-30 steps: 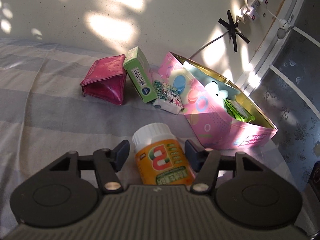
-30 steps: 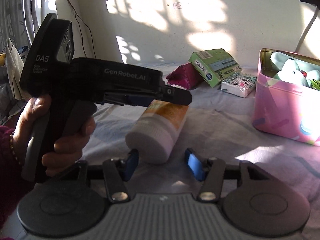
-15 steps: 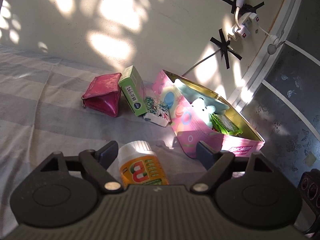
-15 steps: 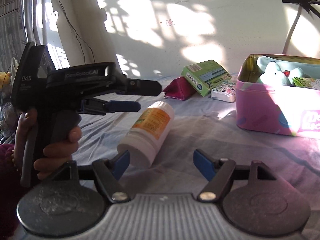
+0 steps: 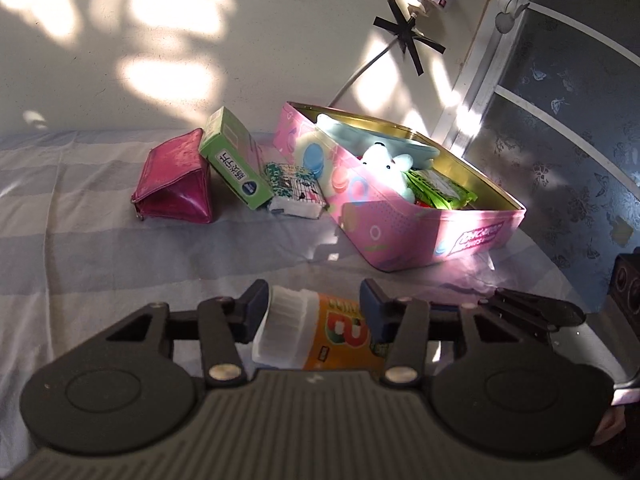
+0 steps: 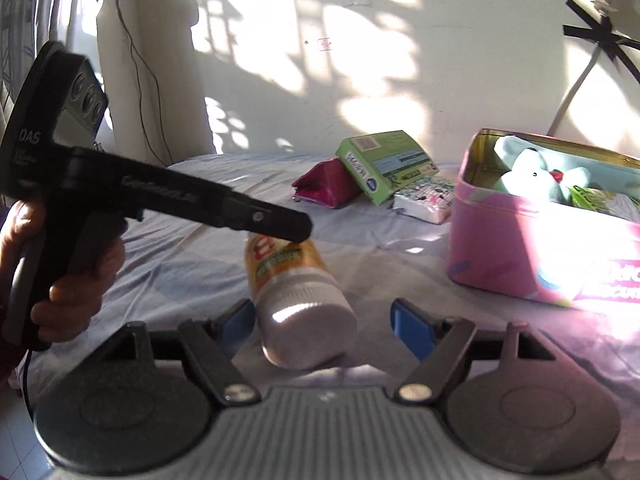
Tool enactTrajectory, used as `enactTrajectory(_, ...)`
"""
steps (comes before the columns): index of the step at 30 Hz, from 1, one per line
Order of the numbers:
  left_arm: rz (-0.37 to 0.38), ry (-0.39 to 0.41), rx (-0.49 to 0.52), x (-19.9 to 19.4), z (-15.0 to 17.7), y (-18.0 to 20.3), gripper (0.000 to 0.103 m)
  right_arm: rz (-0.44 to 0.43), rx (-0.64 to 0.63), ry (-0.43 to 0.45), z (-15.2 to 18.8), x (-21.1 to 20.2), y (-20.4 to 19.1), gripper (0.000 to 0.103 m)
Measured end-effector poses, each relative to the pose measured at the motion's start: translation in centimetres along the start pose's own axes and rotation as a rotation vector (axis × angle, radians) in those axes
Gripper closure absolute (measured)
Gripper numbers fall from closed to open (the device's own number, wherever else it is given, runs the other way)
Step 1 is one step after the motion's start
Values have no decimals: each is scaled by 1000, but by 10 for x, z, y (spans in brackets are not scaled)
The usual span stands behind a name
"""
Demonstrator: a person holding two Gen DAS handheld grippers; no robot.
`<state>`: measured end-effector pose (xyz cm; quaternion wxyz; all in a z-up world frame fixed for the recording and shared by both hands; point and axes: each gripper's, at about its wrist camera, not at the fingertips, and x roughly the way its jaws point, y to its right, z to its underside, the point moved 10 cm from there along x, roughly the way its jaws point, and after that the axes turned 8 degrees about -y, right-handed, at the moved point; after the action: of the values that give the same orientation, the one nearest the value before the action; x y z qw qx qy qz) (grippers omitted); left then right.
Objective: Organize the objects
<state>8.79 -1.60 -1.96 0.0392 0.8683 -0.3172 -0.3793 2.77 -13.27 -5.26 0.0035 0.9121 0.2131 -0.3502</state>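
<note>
An orange vitamin bottle [image 5: 320, 332] with a white cap lies on its side on the striped bedsheet. It sits between the fingers of my left gripper [image 5: 314, 306], which stand close to its sides; contact cannot be told. In the right wrist view the bottle [image 6: 294, 292] points its cap at me, between the open fingers of my right gripper [image 6: 324, 322]. The left gripper's body [image 6: 160, 196] hangs over the bottle. A pink tin [image 5: 400, 216] with a plush toy and green packets stands at the right.
A magenta pouch [image 5: 176, 184], a green carton [image 5: 234, 164] and a small patterned packet [image 5: 296, 194] lie by the wall left of the tin. A cable and taped socket run up the wall. A dark glass door is on the right.
The left gripper's fingers opened wide, then closed in around the bottle again. The bottle has turned on the sheet. The right gripper opened and moved closer to the bottle's cap.
</note>
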Motion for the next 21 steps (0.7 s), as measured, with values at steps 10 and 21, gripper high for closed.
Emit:
enactTrajectory(10,5,60,-257,-16,11,-6,15,-32,72,1,0,-11,25,25)
enactTrajectory(21,44,29,-267,-10,21,17,54,-65,21,-26,1,9,7,32)
